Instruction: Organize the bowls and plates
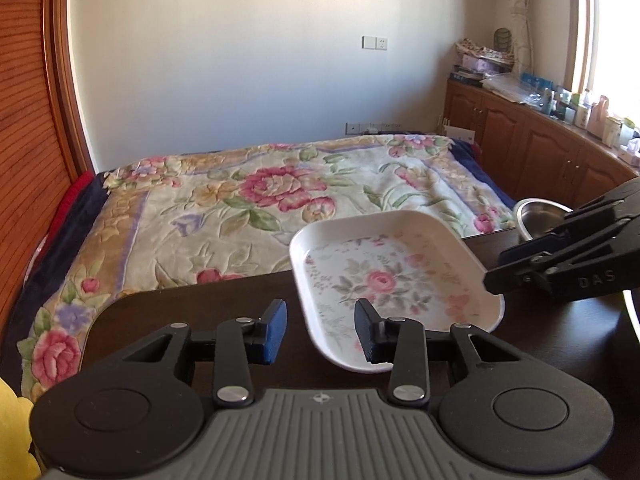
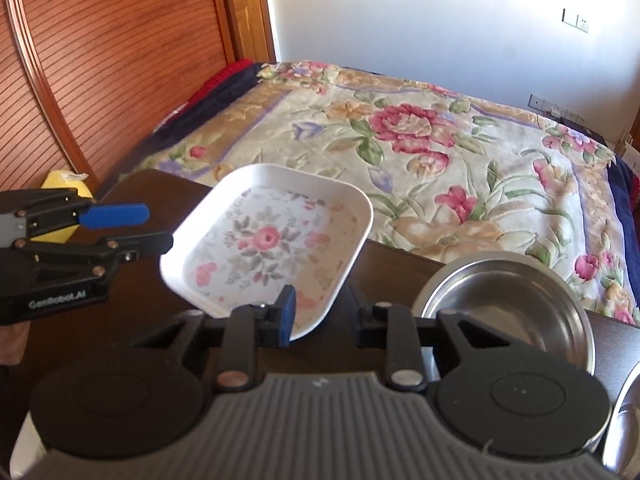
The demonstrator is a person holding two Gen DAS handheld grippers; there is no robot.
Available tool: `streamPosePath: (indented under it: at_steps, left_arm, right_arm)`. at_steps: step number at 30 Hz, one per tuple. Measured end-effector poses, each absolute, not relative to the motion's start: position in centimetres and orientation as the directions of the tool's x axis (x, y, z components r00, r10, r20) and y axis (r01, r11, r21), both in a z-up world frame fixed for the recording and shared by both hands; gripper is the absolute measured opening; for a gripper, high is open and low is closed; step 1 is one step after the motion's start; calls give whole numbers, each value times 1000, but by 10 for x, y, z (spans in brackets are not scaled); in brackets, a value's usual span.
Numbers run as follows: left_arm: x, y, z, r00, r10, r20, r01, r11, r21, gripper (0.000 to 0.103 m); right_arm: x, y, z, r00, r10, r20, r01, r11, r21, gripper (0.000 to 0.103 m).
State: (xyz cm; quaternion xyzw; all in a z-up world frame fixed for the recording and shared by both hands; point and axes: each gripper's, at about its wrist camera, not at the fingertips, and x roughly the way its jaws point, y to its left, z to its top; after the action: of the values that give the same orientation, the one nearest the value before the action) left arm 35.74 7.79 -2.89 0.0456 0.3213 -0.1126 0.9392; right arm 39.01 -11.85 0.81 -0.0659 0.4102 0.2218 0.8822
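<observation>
1. The left tongs [image 1: 322, 330] are released, fingers wide apart, at the bottom centre of the left wrist view. The plate's [image 1: 392, 276] near left rim runs into the gap, and the right finger overlaps the plate.
2. The right tongs [image 2: 322, 312] are also released, at the bottom centre of the right wrist view. The plate's near corner sits in the gap, against the blue pad of the left-hand finger.
3. In the right wrist view, the lower finger of the left tongs touches the plate's left rim.
4. The white floral plate lies on the dark desk [image 1: 200, 320], mid-frame in both views; whether it is lifted, I cannot tell.
5. A steel bowl [image 2: 508, 300] stands on the desk at right, just beside the right tongs and apart from the plate.
6. Beyond the desk, a bed [image 1: 280, 200] with a floral cover fills the middle.
</observation>
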Motion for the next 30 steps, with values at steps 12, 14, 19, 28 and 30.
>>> streamPosePath:
  at_steps: [12,14,19,28,30]
  left_arm:
    - [368,83,-44,748,-181,-638,235,972,-1,37]
    - [370,82,-46,745,-168,-645,232,973,15,35]
    - [374,83,-50,741,-178,-648,236,972,2,32]
    - [379,89,-52,739,-193,-646,239,971,-17,31]
    - [379,89,-52,737,-198,-647,244,970,-18,32]
  right_arm:
    - [399,-108,-1,531,312,-788,-471,882,32,29]
    - [400,-107,-3,526,311,-792,-472,881,33,29]
    - [404,-109,-7,504,314,-805,-467,883,52,23]
    - [406,-107,-12,497,312,-810,-464,884,56,19]
    - [407,-108,-12,493,317,-810,-463,884,64,19]
